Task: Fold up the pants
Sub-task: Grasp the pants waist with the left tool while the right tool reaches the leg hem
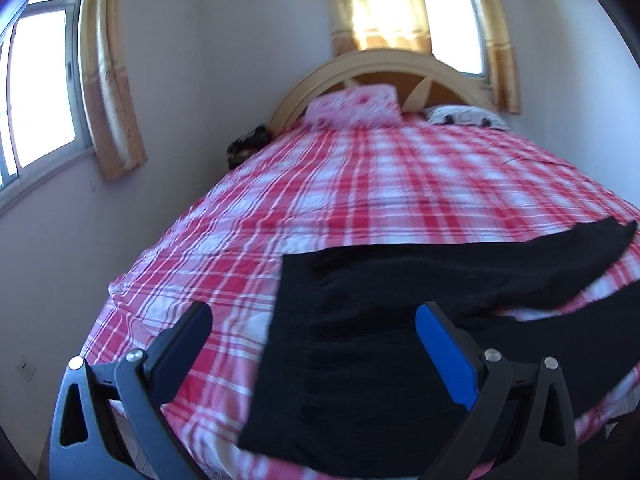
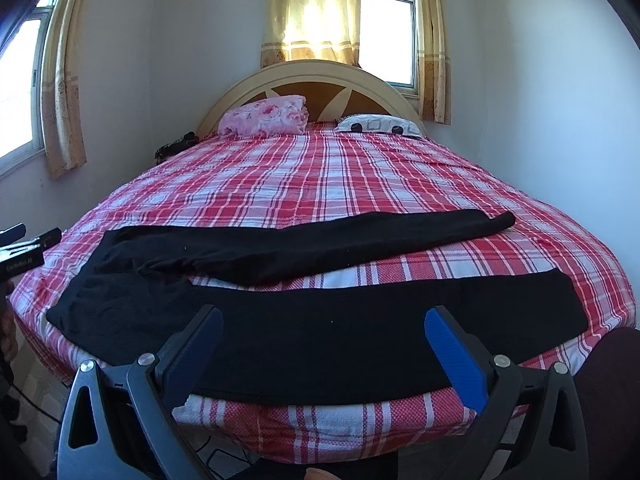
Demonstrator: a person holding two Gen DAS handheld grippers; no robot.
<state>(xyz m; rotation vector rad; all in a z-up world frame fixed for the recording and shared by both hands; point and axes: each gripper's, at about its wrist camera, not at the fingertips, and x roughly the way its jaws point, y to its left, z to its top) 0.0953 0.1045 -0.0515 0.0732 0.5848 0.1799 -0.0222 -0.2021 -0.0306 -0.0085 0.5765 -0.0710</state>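
Black pants [image 2: 280,320] lie spread flat across the foot of the bed, waist to the left, both legs running right and apart. In the left wrist view the pants [image 1: 360,340] show their waistband edge nearest. My left gripper [image 1: 314,320] hangs open above the waist end, nothing between its fingers. My right gripper [image 2: 324,324] is open over the middle of the near leg, holding nothing. The left gripper [image 2: 24,248] also shows at the left edge of the right wrist view.
The bed has a red and white plaid sheet [image 2: 340,176]. At the headboard [image 2: 312,76] lie a pink floral pillow [image 2: 264,116] and a white patterned pillow [image 2: 380,125]. Curtained windows [image 2: 384,32] sit behind and left. A dark object [image 2: 176,148] rests by the left wall.
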